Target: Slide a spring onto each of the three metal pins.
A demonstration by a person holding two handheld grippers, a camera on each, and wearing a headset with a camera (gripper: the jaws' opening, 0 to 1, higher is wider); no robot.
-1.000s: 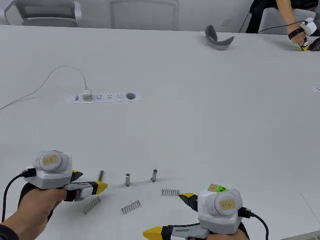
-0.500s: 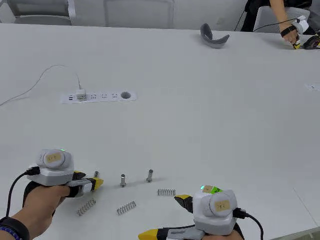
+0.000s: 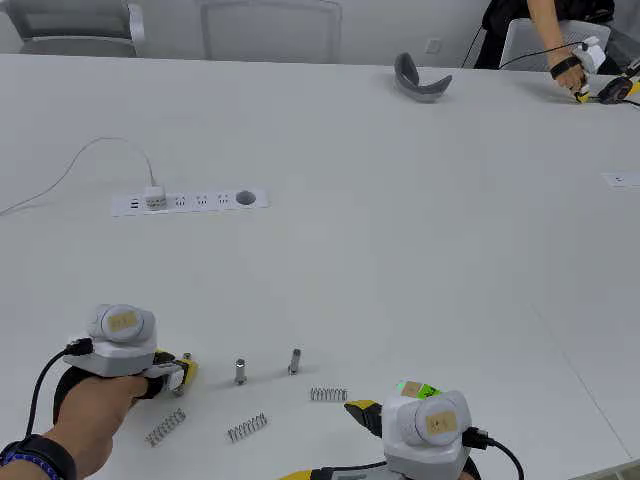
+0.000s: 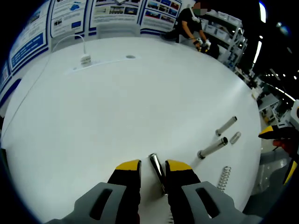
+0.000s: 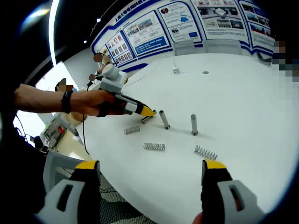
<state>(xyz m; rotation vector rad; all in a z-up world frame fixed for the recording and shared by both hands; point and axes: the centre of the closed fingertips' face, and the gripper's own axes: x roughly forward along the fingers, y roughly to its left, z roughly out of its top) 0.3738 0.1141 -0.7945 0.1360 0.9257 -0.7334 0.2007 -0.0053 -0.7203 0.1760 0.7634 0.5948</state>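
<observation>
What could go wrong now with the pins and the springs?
The left tongs have a pin between them, and it leans, so it might slip or fall over. The other two pins stand free, and a bump from the tongs could topple them. The three springs lie loose, fairly near the table edge, and might roll off.

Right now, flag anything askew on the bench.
One metal pin leans between the left gripper's jaws; the other two pins stand upright. All three springs lie loose on the table, none on a pin.
</observation>
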